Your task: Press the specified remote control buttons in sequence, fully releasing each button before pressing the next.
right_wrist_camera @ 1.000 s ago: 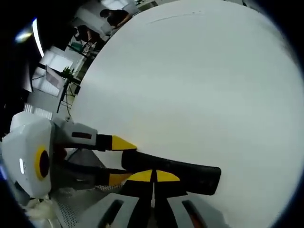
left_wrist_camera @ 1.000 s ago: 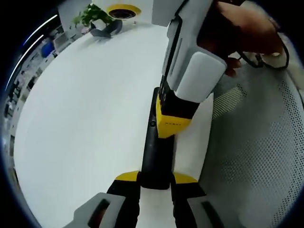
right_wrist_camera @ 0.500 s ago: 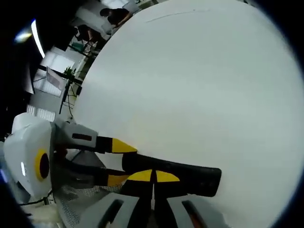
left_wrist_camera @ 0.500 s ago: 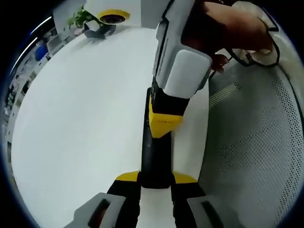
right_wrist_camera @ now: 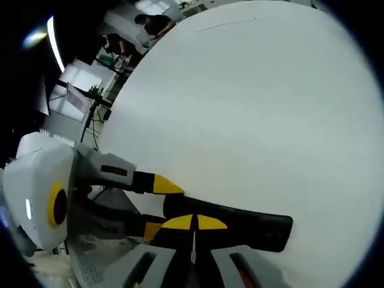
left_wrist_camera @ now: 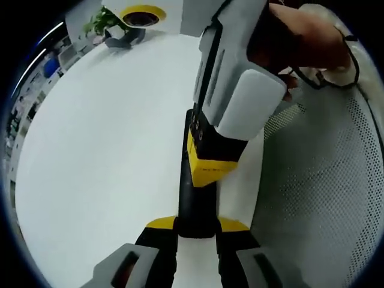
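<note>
Between my left gripper's (left_wrist_camera: 197,231) yellow-tipped jaws sits the near end of the black remote control (left_wrist_camera: 195,201), clamped from both sides, its long body running away from me over the white table (left_wrist_camera: 102,150). From my right gripper's own view, the left gripper's (right_wrist_camera: 157,204) two yellow tips bracket the end of the remote control (right_wrist_camera: 240,223), one above it and one below, while its pale body hangs off past the table's (right_wrist_camera: 252,108) edge. My right gripper (right_wrist_camera: 194,223) has its jaws pressed fully together, tips meeting in a thin seam, and those joined tips rest down on the remote's top face about midway along it. In the left gripper view that right gripper (left_wrist_camera: 210,165) comes in from above, its yellow nose planted on the remote beyond my left jaws, its grey body slanting up and back to my hand (left_wrist_camera: 306,42) wrapped round the grip. Beside the remote, a perforated white chair (left_wrist_camera: 324,198) lies just off the table's edge. Far beyond the remote stands a small green plant (left_wrist_camera: 102,21) next to a yellow-rimmed object (left_wrist_camera: 142,13).
</note>
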`<move>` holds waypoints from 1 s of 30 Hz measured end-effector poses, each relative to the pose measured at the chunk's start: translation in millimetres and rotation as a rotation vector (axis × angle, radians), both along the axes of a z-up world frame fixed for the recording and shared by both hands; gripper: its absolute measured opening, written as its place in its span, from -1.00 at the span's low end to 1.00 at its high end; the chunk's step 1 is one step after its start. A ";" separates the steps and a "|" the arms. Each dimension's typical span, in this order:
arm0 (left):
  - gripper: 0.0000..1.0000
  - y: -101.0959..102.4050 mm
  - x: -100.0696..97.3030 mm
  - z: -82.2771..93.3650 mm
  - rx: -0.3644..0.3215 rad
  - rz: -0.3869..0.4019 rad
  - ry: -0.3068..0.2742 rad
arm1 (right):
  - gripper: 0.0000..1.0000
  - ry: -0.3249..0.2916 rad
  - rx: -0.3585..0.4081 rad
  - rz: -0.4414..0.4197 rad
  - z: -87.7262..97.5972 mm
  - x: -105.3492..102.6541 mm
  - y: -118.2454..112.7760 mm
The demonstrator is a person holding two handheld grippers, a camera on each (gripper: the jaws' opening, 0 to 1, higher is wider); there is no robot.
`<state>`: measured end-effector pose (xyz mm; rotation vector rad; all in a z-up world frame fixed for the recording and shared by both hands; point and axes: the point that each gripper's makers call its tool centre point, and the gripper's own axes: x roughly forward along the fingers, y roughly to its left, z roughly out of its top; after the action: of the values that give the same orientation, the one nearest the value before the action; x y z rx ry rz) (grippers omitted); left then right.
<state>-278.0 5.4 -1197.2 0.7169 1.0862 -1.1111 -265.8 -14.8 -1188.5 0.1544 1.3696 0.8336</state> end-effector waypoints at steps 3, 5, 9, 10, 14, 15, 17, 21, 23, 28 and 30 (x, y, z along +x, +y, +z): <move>-0.55 -0.1 0.0 0.3 -0.001 0.000 0.000 | -1.00 0.003 0.006 -0.008 1.2 0.9 -1.0; -0.55 -0.1 -0.1 0.6 -0.003 0.000 0.000 | -1.00 0.005 0.011 -0.011 1.4 0.9 -1.3; -0.55 0.1 0.0 0.7 -0.011 -0.002 0.001 | -1.00 0.010 0.018 -0.017 1.8 1.2 -1.0; -0.55 0.2 0.3 0.5 -0.012 -0.002 0.001 | -1.00 0.011 0.017 -0.018 1.8 1.4 -0.9; -0.55 0.0 0.2 0.9 -0.015 -0.002 -0.002 | -1.00 0.015 0.018 -0.023 2.8 0.4 -1.2; -0.55 -0.3 -0.1 1.5 -0.017 -0.002 -0.002 | -1.00 0.017 0.020 -0.025 2.7 0.5 -1.3; -0.55 -0.2 0.3 1.1 -0.018 -0.003 -0.003 | -1.00 0.022 0.022 -0.032 2.5 0.7 -1.4; -0.55 -0.5 0.5 1.4 -0.019 -0.005 -0.004 | -1.00 0.025 0.027 -0.038 1.9 1.7 -1.6; -0.55 -0.6 0.8 1.1 -0.018 -0.004 -0.005 | -1.00 0.027 0.030 -0.044 0.9 3.0 -1.8; -0.55 -0.6 0.3 0.5 -0.008 -0.013 -0.012 | -1.00 0.025 0.033 -0.052 0.3 3.8 -1.9; -0.55 -0.6 0.3 0.4 -0.004 -0.011 -0.012 | -1.00 0.017 0.036 -0.054 0.6 3.4 -2.1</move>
<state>-277.7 4.8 -1196.8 0.7265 1.0711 -1.1166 -262.3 -16.9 -1187.9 0.2260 1.3614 0.8132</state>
